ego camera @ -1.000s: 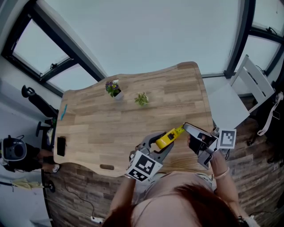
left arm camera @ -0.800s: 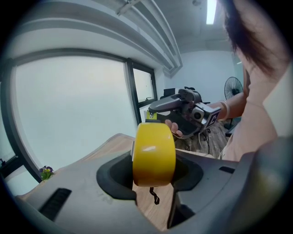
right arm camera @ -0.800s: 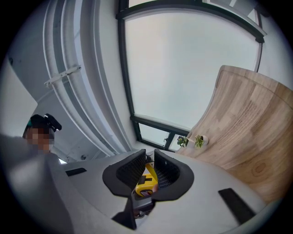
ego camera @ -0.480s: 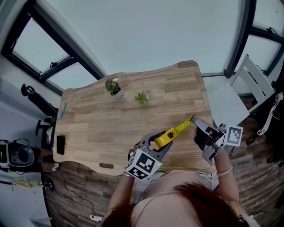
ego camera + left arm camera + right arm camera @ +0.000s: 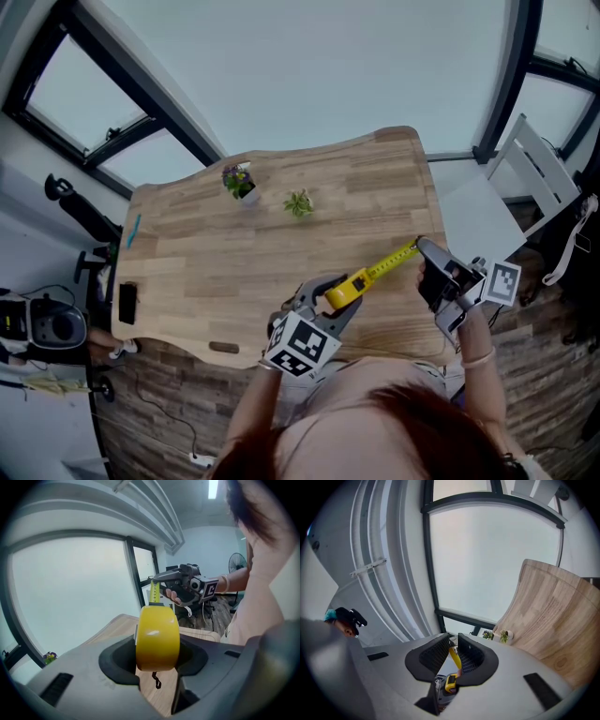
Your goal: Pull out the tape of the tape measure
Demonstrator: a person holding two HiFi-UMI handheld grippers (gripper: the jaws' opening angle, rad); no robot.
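Observation:
A yellow tape measure hangs over the wooden table near its front edge, with my left gripper shut on its case. In the left gripper view the case fills the gap between the pads of that gripper. A yellow tape runs from the case up and to the right. My right gripper is shut on the tape's end. In the right gripper view the tape passes between the jaws of that gripper, with the case small beyond them.
Two small potted plants stand at the table's back. A blue pen and a black flat object lie at its left edge. A white chair stands right of the table. Windows run behind.
My right gripper has moved right and slightly back, away from the case, and a longer stretch of yellow tape shows between the two grippers. The left gripper has stayed put.

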